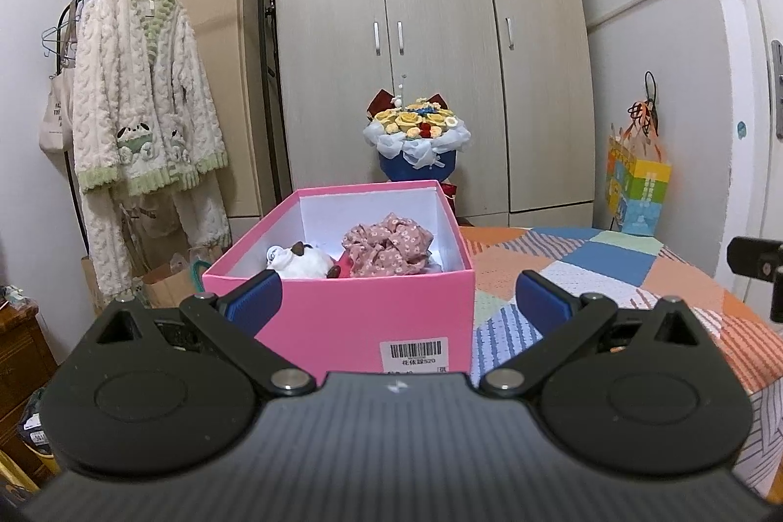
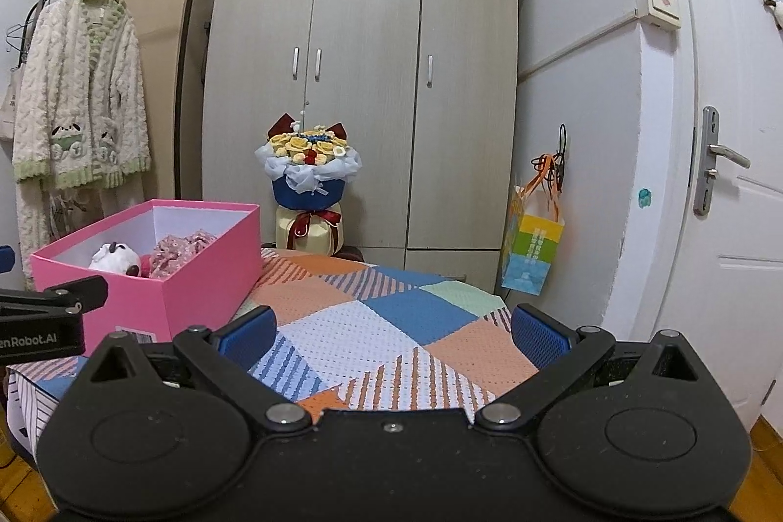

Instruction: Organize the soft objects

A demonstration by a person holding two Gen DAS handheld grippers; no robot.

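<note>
1. The left gripper (image 1: 399, 297) is hanging just in front of the near wall of the pink box (image 1: 342, 316). Its jaws are standing wide apart and are holding nothing.

2. The right gripper (image 2: 394, 333) is also spreading its jaws wide and is carrying nothing. It is hovering over the patchwork bedspread (image 2: 391, 326), to the right of the box and a little apart from it.

3. The pink box is sitting on the left part of the bedspread, with no lid on it. Inside it, a white plush toy (image 1: 298, 260) with dark patches is lying on the left, and a bunched pink floral cloth (image 1: 386, 250) is lying on the right, touching the toy.

4. I judge that the task is almost finished or finished: both soft things that I can see are already lying in the box, and no other loose soft object is showing on the visible part of the bedspread.

5. What is remaining, if anything, I cannot tell. A lid for the box is not appearing in either view.

6. Far behind, a flower bouquet (image 2: 308, 165) is standing before the wardrobe (image 2: 367, 81), and a fleece pyjama set (image 1: 142, 96) is hanging on the rack at the left.
</note>
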